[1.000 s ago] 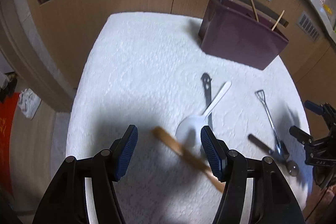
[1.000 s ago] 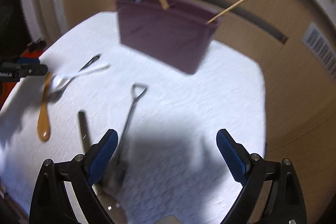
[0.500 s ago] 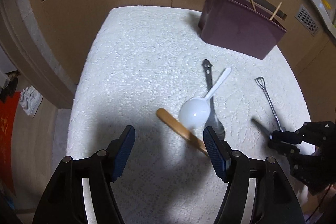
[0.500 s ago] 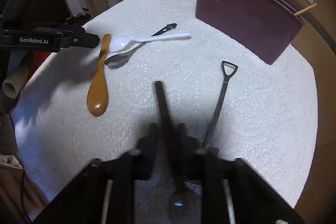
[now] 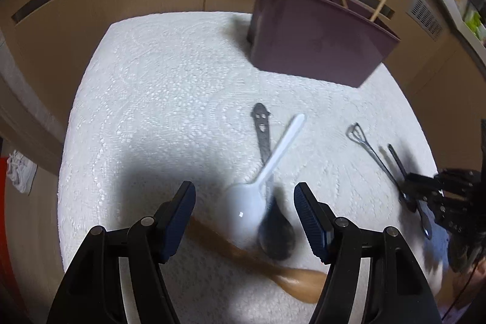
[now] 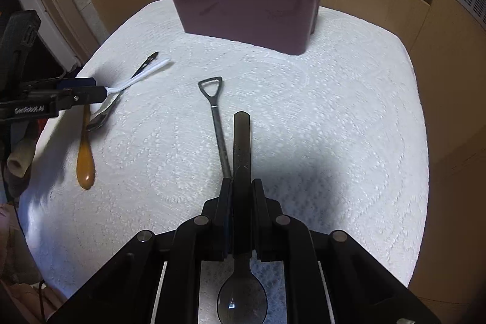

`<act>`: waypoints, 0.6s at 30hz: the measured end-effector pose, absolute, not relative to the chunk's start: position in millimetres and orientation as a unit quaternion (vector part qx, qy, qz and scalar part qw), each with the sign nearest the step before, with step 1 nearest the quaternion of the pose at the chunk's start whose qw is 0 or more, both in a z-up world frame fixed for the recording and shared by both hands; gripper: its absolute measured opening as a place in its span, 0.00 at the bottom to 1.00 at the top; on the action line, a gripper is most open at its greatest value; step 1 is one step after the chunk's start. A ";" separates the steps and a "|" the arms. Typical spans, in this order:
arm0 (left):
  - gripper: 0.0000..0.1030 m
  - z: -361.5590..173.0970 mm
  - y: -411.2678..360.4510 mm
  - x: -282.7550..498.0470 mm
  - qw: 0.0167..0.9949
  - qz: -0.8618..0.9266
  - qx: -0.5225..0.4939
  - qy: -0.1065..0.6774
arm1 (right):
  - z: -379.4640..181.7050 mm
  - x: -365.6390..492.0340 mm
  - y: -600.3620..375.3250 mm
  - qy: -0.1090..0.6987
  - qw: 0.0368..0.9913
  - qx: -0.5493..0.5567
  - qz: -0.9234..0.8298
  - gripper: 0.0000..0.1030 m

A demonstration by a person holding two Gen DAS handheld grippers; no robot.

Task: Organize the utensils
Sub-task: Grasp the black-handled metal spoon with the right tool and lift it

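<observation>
Two pickups are being worked: the right tongs (image 6: 240,196) are being kept clamped on a dark spoon (image 6: 241,141) awaiting carriage to the maroon holder (image 6: 246,5) at twelve o'clock, while the left tongs (image 5: 244,202), apart, are being lowered around the white spoon (image 5: 249,208) on the worktop (image 6: 334,111).

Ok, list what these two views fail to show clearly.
- Left wrist view: the wooden spoon is motion-blurred, its handle partly behind the left tongs.
- Right wrist view: the dark spoon is shut in the right tongs, which cover its neck.
- Both views: the maroon holder hides its contents below the rim.
</observation>
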State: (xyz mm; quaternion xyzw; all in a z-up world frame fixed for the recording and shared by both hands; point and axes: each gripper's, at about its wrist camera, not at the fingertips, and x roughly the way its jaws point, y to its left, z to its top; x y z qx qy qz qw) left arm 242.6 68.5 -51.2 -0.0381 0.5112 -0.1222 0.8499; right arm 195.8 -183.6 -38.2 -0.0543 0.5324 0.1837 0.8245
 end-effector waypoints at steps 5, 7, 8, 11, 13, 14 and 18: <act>0.66 -50.3 63.2 232.7 0.847 -0.133 -0.035 0.513 | -37.4 195.5 -189.1 0.529 0.828 -0.042 0.182 0.10; 0.66 -44.6 62.2 221.0 0.854 -0.127 -0.027 0.504 | -35.1 196.2 -190.5 0.526 0.830 -0.038 0.182 0.10; 0.65 -41.1 62.3 213.0 0.859 -0.120 -0.027 0.497 | -34.8 196.2 -190.9 0.524 0.831 -0.037 0.182 0.10; 0.60 -36.1 62.3 188.8 0.869 -0.113 -0.041 0.480 | -34.3 196.1 -191.2 0.520 0.834 -0.035 0.182 0.10; 0.57 -36.2 58.8 174.4 0.875 -0.100 -0.052 0.471 | -34.5 196.3 -191.0 0.518 0.836 -0.032 0.181 0.10; 0.55 -37.5 55.9 170.2 0.876 -0.096 -0.063 0.468 | -34.7 196.6 -190.8 0.516 0.837 -0.030 0.181 0.10; 0.39 -47.4 39.1 170.9 0.875 -0.088 -0.069 0.470 | -33.9 197.6 -192.6 0.509 0.842 -0.015 0.180 0.10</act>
